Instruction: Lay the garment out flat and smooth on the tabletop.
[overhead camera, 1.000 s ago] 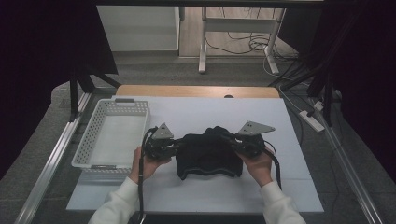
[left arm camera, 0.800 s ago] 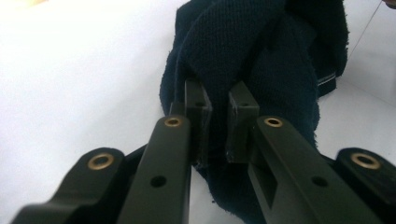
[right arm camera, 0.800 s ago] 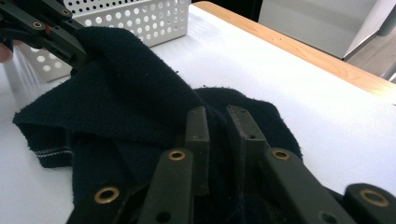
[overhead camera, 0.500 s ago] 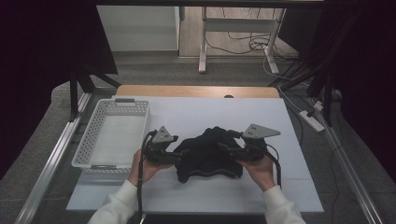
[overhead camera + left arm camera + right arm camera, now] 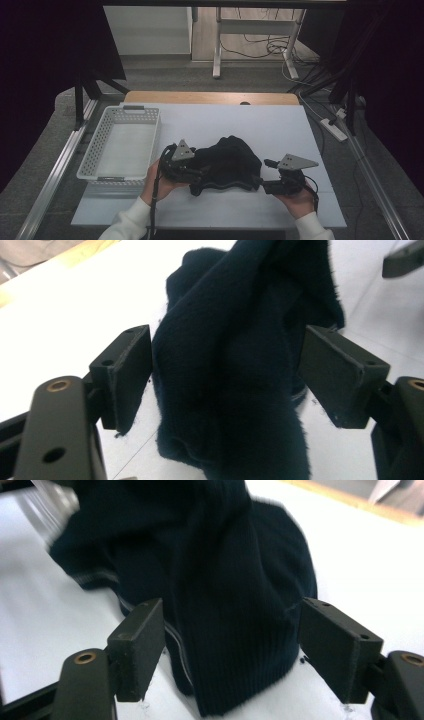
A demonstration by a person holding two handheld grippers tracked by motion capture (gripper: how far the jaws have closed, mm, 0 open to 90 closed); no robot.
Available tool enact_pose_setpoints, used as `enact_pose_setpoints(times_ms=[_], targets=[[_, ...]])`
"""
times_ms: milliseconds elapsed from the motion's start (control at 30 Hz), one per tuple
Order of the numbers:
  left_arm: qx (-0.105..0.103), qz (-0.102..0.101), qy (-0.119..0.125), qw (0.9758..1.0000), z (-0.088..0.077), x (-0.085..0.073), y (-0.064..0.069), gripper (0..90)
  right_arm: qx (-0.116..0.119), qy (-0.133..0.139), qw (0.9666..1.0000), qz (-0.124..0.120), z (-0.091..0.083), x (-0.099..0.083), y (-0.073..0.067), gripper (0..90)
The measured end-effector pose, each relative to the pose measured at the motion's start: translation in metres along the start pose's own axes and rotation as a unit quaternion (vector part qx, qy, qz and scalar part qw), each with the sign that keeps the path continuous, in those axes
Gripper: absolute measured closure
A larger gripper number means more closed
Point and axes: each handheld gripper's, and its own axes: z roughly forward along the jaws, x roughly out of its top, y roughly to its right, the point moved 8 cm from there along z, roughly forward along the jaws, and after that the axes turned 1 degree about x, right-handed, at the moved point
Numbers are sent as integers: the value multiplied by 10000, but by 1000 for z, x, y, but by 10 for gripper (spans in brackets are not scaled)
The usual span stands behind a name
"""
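Observation:
A dark navy knit garment point(image 5: 227, 160) lies heaped on the white table top point(image 5: 270, 125). My left gripper point(image 5: 197, 175) is at its left edge and my right gripper point(image 5: 265, 186) at its right edge, each held in a hand. Both pairs of jaws have just been opening. In the left gripper view the garment point(image 5: 235, 315) hangs between the spread jaws of the left gripper point(image 5: 225, 365), brushing one pad. In the right gripper view a ribbed fold of the garment point(image 5: 200, 545) lies between the wide jaws of the right gripper point(image 5: 232, 630), which do not press on it.
A white perforated basket point(image 5: 134, 114) stands on the left of the table, close to my left hand. A wooden strip point(image 5: 210, 97) runs along the table's far edge. Metal rails flank the table, and cables and a power strip point(image 5: 332, 127) lie on the floor to the right.
Both grippers have let go of the garment, their jaws now spread. The right gripper has drawn back to the right and sunk a little. The garment has settled on the table.

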Motion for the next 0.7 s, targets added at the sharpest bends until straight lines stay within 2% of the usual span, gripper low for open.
enact_pose_setpoints(times_ms=[233, 400, 500, 600, 700], targets=[[24, -57, -116, 9999, 8, -10, -6, 304, 8, -501, 9987, 33, 21, -24, 3, 253], [17, -93, -132, 9999, 9, -13, -8, 359, 10, -662, 9978, -3, 30, -31, 0, 248], [-28, -83, -166, 9998, 11, -16, -7, 451, -89, -773, 9970, -34, 34, -34, 0, 261], [-42, -79, -178, 9998, 12, -18, -8, 612, -205, -874, 9960, -21, 37, -36, 3, 344], [-87, -102, -163, 9998, 10, -20, -9, 736, -163, -1000, 9948, -40, 41, -40, 4, 526]])
